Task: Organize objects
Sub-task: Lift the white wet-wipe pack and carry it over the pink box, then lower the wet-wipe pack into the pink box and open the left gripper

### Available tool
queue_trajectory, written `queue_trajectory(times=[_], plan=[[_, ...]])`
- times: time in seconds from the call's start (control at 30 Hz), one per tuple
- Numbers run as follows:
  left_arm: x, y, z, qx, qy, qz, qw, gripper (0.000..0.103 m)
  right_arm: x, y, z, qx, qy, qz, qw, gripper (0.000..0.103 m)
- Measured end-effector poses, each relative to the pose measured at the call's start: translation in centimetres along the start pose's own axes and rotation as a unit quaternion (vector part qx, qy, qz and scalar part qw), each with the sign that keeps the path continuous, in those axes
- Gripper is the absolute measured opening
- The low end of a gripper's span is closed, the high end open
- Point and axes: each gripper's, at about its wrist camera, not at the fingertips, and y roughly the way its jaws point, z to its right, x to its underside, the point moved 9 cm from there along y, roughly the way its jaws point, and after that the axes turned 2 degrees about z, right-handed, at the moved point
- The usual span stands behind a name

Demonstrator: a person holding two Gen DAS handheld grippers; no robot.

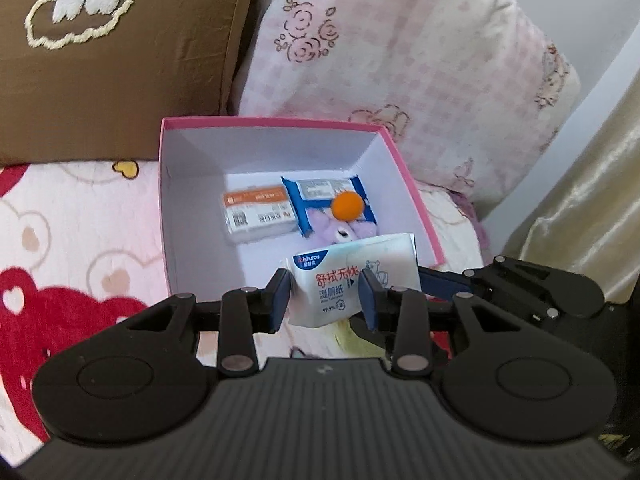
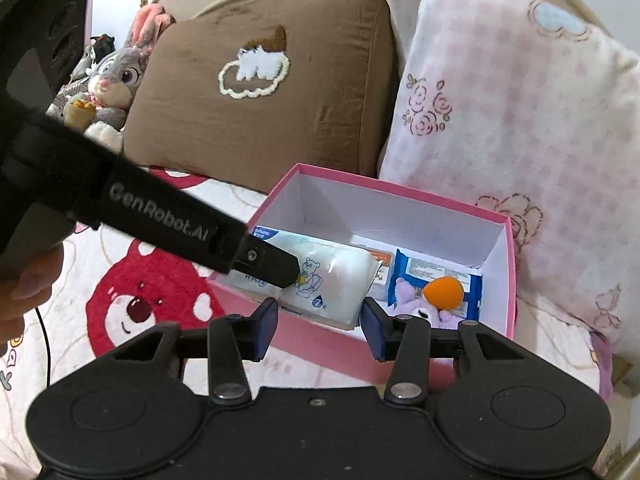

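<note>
My left gripper (image 1: 326, 294) is shut on a white wet-wipes pack (image 1: 348, 274), held above the near edge of the pink box (image 1: 404, 168). In the right wrist view the pack (image 2: 336, 280) hangs over the box's near left corner (image 2: 240, 292), with one black finger (image 2: 276, 266) of the left gripper across it. Inside the box lie an orange-and-white carton (image 1: 256, 216), a blue packet (image 1: 316, 192) and a purple plush with an orange ball (image 1: 346, 207). My right gripper (image 2: 320, 330) hovers just before the box's near wall, open, with nothing between its pads.
The box sits on a bed sheet printed with red bears (image 2: 144, 300). A brown pillow (image 2: 260, 120) and a pink flowered pillow (image 2: 500, 120) stand right behind it. A plush rabbit (image 2: 114, 80) sits far left, and a golden curtain (image 1: 580, 200) hangs at the right. A hand (image 2: 24, 292) grips the left tool.
</note>
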Motion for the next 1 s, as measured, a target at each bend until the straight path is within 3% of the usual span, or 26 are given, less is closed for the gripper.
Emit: queue_trajectory(times=[0.2, 0.53, 0.87, 1.0], plan=[[-1.2, 4.7, -1.3, -0.008, -0.044, -0.025, 0.9987, 0.036, -0.7, 4.4, 2.7, -0.023, 0.028, -0.049, 0.998, 0.050], [0.5, 12.3, -4.2, -0.039, -0.091, -0.073, 0.9925, 0.036, 1.3, 12.5, 4.8, -0.039, 0.039, -0.141, 0.989, 0.050], [1.5, 15.1, -5.8, -0.045, -0.120, -0.090, 0.9876, 0.036, 2.5, 15.7, 5.5, -0.043, 0.037, -0.180, 0.982, 0.050], [1.4, 15.2, -6.1, -0.047, -0.120, -0.079, 0.9886, 0.044, 2.5, 16.1, 5.8, -0.025, 0.025, -0.176, 0.984, 0.054]])
